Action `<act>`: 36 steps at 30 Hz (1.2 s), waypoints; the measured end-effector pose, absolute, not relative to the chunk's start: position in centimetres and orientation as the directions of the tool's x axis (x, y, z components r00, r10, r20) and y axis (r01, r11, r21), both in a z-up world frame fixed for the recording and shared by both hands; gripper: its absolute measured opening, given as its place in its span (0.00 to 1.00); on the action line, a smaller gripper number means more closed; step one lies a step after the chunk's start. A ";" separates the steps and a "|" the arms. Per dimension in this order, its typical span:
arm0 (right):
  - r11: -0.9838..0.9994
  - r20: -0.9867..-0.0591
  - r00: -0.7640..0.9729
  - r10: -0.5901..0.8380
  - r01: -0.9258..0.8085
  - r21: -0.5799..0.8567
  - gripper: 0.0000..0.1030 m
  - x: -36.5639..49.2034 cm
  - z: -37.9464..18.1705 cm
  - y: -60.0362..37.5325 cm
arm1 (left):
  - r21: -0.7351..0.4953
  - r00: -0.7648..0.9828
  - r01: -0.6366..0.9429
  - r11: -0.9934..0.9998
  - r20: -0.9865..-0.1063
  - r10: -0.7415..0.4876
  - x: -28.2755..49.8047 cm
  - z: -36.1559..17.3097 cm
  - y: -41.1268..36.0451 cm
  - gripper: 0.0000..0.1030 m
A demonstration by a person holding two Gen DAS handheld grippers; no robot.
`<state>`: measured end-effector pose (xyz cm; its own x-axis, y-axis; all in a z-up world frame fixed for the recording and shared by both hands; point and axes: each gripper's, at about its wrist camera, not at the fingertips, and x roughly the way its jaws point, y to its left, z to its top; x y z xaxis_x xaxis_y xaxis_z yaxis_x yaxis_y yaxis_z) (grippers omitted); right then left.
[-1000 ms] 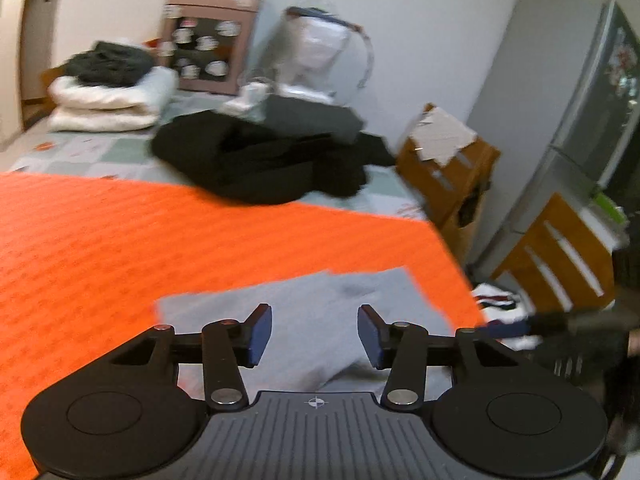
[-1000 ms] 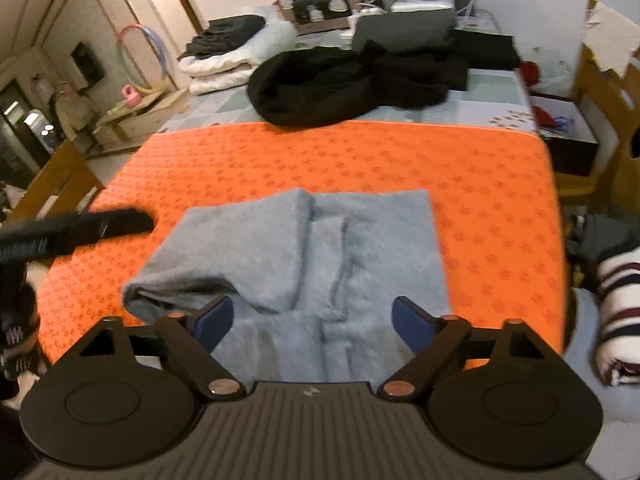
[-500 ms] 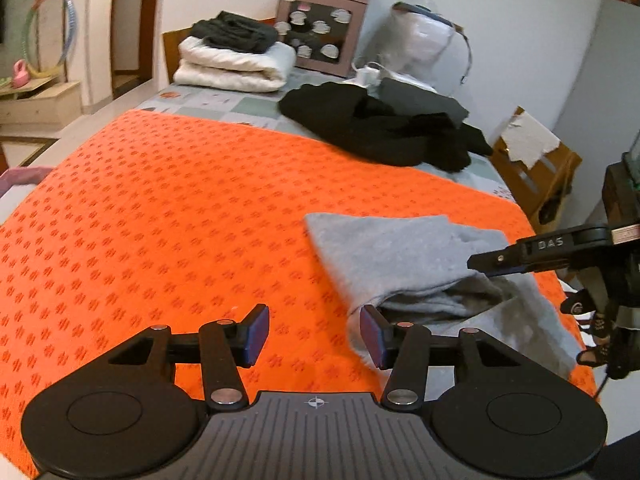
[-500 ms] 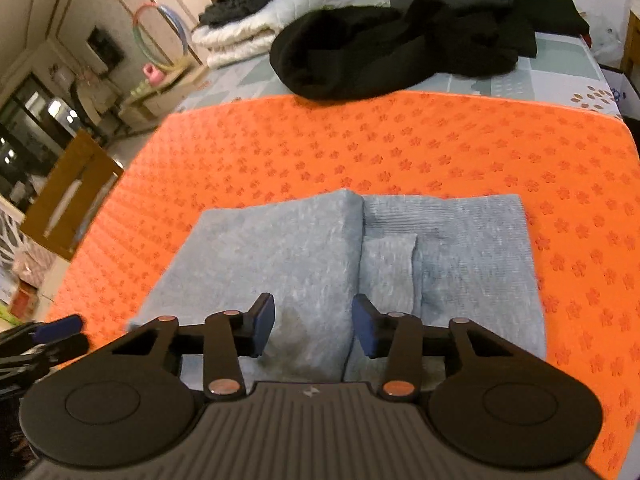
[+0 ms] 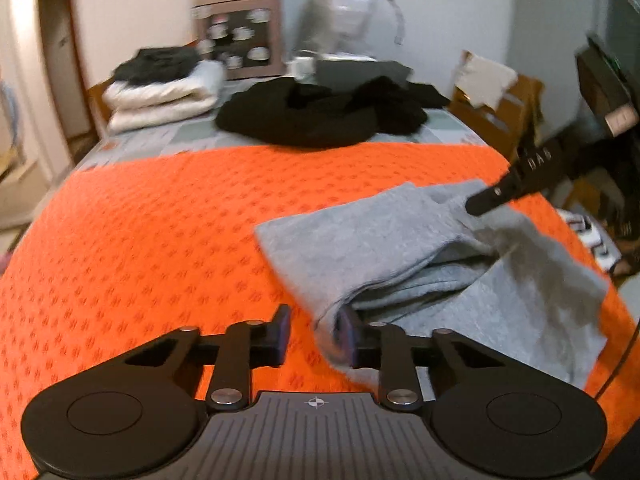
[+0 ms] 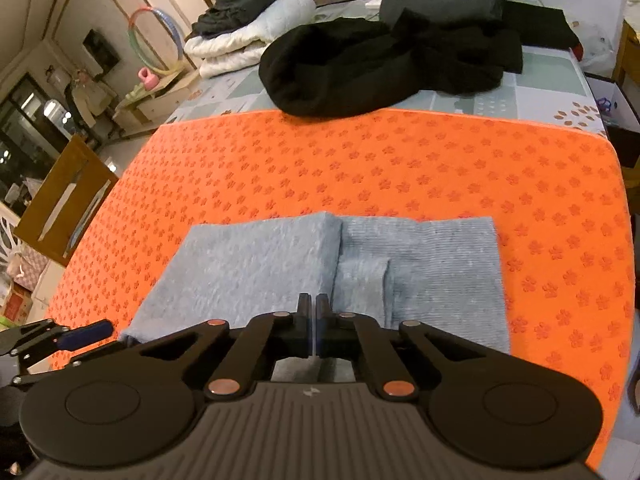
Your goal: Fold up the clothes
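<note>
A grey knit garment (image 5: pixel 420 252), partly folded, lies on the orange mat (image 5: pixel 160 240) at its near right. My left gripper (image 5: pixel 316 334) is open, its jaws set around the garment's near left corner. In the right wrist view the same grey garment (image 6: pixel 320 264) lies just ahead, and my right gripper (image 6: pixel 313 320) is shut on its near edge. The right gripper also shows in the left wrist view (image 5: pixel 504 194) at the garment's far side. The left gripper shows at the lower left of the right wrist view (image 6: pixel 76 334).
A heap of black clothes (image 6: pixel 384 60) lies beyond the orange mat (image 6: pixel 360 176). A folded white quilt (image 6: pixel 248 44) with dark clothes on top sits at the far left. A wooden chair (image 5: pixel 496 120) and a striped item (image 5: pixel 596 236) are off the bed's right side.
My right gripper has closed on the garment's near edge. My left gripper has moved right to the garment's corner, which now lies between its jaws.
</note>
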<state>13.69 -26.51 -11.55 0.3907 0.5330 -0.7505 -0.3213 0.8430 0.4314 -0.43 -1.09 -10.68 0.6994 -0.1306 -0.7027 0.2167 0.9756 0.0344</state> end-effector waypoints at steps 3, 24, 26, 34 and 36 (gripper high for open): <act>0.831 -0.749 0.365 0.553 -0.306 0.465 0.25 13.7 -12.6 -26.5 | 0.082 0.675 0.280 0.956 -0.725 -0.136 0.0 -11.4 -1.9 0.20; 0.870 -0.790 0.389 0.473 -0.348 0.350 0.07 14.0 -13.9 -27.0 | -0.208 0.561 0.326 0.922 -0.743 -0.366 1.2 -12.1 0.0 0.27; 0.875 -0.791 0.401 0.462 -0.352 0.332 0.15 13.7 -13.7 -26.9 | -0.277 0.555 0.299 0.913 -0.728 -0.403 1.1 -11.7 1.4 0.29; 0.894 -0.763 0.489 0.422 -0.362 0.263 0.48 9.6 -9.2 -27.7 | -0.347 0.601 0.167 0.923 -0.707 -0.374 1.7 -9.7 7.6 0.33; 0.898 -0.759 0.497 0.421 -0.346 0.271 0.50 8.0 -8.5 -28.1 | -0.369 0.606 0.138 0.919 -0.703 -0.373 3.0 -9.7 9.0 0.34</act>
